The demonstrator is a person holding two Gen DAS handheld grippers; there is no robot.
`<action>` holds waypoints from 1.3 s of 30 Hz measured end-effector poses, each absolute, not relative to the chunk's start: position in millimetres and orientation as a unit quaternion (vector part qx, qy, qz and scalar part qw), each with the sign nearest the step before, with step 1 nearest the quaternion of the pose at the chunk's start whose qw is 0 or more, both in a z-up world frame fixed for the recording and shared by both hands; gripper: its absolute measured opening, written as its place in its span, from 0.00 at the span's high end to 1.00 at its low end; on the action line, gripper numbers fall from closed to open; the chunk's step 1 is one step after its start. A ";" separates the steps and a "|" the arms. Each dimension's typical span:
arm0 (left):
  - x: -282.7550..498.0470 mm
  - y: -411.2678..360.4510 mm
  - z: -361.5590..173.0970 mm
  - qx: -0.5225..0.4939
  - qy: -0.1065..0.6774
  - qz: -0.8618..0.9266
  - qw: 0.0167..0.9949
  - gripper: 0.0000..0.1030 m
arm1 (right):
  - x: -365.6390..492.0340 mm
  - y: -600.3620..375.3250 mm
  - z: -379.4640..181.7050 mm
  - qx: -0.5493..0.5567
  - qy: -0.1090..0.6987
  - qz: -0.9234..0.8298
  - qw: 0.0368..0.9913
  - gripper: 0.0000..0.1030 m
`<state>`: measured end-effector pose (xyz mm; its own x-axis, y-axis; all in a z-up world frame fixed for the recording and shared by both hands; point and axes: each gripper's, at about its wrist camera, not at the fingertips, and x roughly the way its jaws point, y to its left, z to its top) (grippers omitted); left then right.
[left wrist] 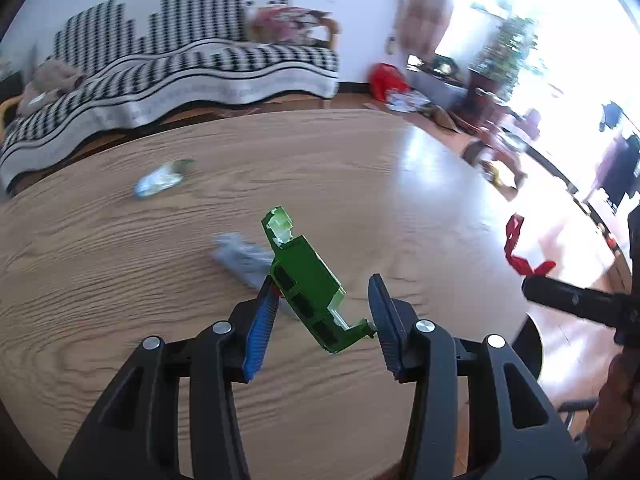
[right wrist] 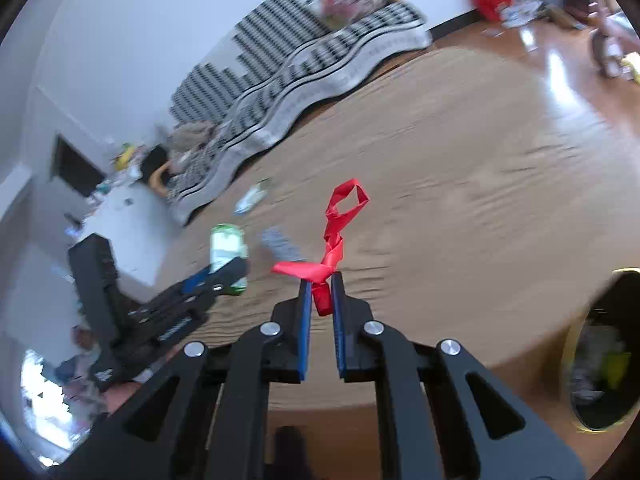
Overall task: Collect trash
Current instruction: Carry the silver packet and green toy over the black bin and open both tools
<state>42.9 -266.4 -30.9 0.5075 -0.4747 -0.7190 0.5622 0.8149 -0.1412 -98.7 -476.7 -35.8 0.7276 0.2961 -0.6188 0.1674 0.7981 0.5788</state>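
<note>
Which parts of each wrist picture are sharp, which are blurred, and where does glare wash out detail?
Left wrist view: the left gripper and its green carton are sharp, the table and sofa smeared, the window blown white. Right wrist view: the right gripper and red ribbon are crisp, the wood grain streaked, glare on the floor.

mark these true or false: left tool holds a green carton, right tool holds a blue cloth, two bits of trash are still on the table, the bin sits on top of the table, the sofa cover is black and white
1. The left tool holds a green carton: true.
2. The right tool holds a blue cloth: false, it is shut on a red ribbon.
3. Two bits of trash lie on the table: true, a pale wrapper and a grey wrapper.
4. The bin sits on top of the table: false, the bin stands beyond the table's edge, lower down.
5. The sofa cover is black and white: true.
</note>
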 end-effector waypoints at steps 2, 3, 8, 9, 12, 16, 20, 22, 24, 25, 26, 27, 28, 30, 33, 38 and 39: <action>30.3 -286.4 -33.0 0.059 0.396 -0.320 0.859 0.56 | -120.5 -500.8 -35.2 0.308 0.363 0.002 0.879 0.90; 22.0 -300.5 -34.2 0.062 0.396 -0.333 0.853 0.56 | -130.7 -512.6 -36.0 0.309 0.362 -0.015 0.880 0.90; -16.1 -357.3 -39.9 0.074 0.398 -0.393 0.826 0.56 | -188.1 -571.2 -42.7 0.294 0.364 -0.115 0.876 0.90; -26.9 -370.9 -41.2 0.078 0.397 -0.410 0.817 0.56 | -199.2 -580.2 -45.6 0.295 0.365 -0.129 0.874 0.90; -56.0 -403.5 -45.6 0.088 0.394 -0.455 0.793 0.56 | -232.0 -606.2 -55.6 0.295 0.377 -0.180 0.860 0.90; -94.3 -442.0 -54.8 0.102 0.390 -0.509 0.761 0.56 | -274.4 -640.4 -70.4 0.319 0.388 -0.233 0.833 0.90; -119.8 -471.8 -67.5 0.113 0.394 -0.539 0.736 0.56 | -294.2 -659.4 -84.3 0.336 0.404 -0.267 0.808 0.90; -131.1 -483.4 -74.9 0.118 0.398 -0.550 0.725 0.56 | -301.2 -665.4 -88.1 0.341 0.406 -0.271 0.804 0.90; -136.5 -496.0 -82.4 0.126 0.401 -0.556 0.717 0.56 | -304.0 -668.6 -89.1 0.340 0.409 -0.274 0.802 0.90; -139.9 -497.3 -84.7 0.127 0.402 -0.558 0.715 0.56 | -303.8 -667.5 -87.9 0.341 0.408 -0.273 0.801 0.90; -143.4 -502.3 -88.5 0.129 0.404 -0.561 0.711 0.56 | -304.2 -666.7 -87.8 0.344 0.408 -0.271 0.801 0.90; -141.3 -504.9 -90.1 0.130 0.405 -0.561 0.710 0.56 | -305.7 -667.0 -88.0 0.348 0.407 -0.268 0.801 0.90; -142.8 -507.9 -92.3 0.131 0.407 -0.562 0.708 0.56 | -306.6 -668.0 -88.6 0.349 0.407 -0.269 0.800 0.90; -145.6 -511.5 -97.0 0.131 0.411 -0.565 0.703 0.56 | -303.9 -667.5 -86.8 0.347 0.409 -0.274 0.798 0.90; -147.3 -518.8 -102.9 0.132 0.416 -0.565 0.700 0.56 | -305.0 -671.9 -87.7 0.353 0.409 -0.276 0.795 0.90; -146.1 -528.9 -114.0 0.133 0.423 -0.570 0.691 0.55 | -307.2 -673.6 -88.9 0.356 0.412 -0.286 0.788 0.90; -145.7 -530.7 -116.8 0.133 0.425 -0.572 0.689 0.54 | -305.9 -673.2 -89.3 0.356 0.414 -0.290 0.786 0.90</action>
